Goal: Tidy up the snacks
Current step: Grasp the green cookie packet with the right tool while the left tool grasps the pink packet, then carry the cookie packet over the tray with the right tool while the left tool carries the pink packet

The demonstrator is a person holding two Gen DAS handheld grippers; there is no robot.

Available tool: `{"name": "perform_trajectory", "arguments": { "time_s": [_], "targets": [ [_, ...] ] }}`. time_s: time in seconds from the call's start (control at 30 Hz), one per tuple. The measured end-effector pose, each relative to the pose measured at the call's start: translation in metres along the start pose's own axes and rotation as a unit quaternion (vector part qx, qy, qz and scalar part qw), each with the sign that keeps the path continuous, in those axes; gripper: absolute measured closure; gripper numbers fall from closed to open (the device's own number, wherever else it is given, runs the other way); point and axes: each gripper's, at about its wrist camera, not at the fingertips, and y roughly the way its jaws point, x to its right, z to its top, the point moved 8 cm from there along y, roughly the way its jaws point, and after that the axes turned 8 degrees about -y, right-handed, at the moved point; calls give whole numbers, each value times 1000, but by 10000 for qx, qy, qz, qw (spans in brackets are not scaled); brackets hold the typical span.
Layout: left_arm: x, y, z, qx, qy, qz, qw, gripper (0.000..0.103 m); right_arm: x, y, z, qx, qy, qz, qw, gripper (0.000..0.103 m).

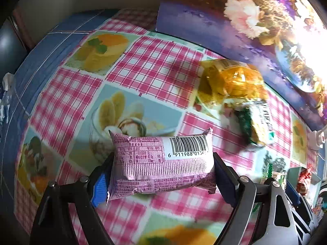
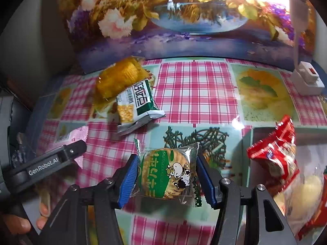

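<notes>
A glossy plastic checked cloth covers the tabletop (image 2: 192,85), the pink snack packet (image 1: 163,163) looks like matt crinkled foil, and the round biscuit's wrapper (image 2: 169,173) is clear shiny film.

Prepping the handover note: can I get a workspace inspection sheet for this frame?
Surface: checked tablecloth, fruit prints.
Job's things: pink packet between left gripper pads; round biscuit pack between right gripper pads; yellow packet and green-white packet overlapping; red packet in a bin.
Clutter: nothing seen.
Grippers: both around a packet; firm contact unclear.
Cables: white cord into white plug block.
Surroundings: floral painted panel behind.
</notes>
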Motion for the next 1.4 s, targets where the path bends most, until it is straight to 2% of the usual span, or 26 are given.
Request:
{"name": "perform_trajectory", "arguments": {
  "time_s": [0.27, 0.4, 0.53, 0.67, 0.9, 1.1, 1.4],
  "targets": [
    [32, -55, -14, 213, 146, -191, 9995, 15, 30, -59, 5, 367, 401, 12, 9985, 43],
    [62, -81, -19, 346, 307, -358, 9983, 15, 68, -86, 3, 487, 821, -205, 9952, 43],
    [107, -100, -37, 412, 679, -540, 9954, 15, 125, -112, -9, 543, 1370, -490, 9879, 43],
    [152, -110, -69, 423, 1259, -676, 9888, 15, 180, -131, -32, 584, 1909, -832, 9763, 43],
    [212, -114, -131, 314, 2325, -751, 9692, 15, 259, -144, -77, 367, 2821, -1286, 9500, 43],
    [229, -103, -164, 67, 2682, -731, 9606, 15, 279, -141, -98, 235, 3116, -1335, 9405, 43],
    [238, -97, -182, -81, 2882, -734, 9547, 15, 283, -143, -102, 252, 3194, -1373, 9373, 43]
  ]
}}
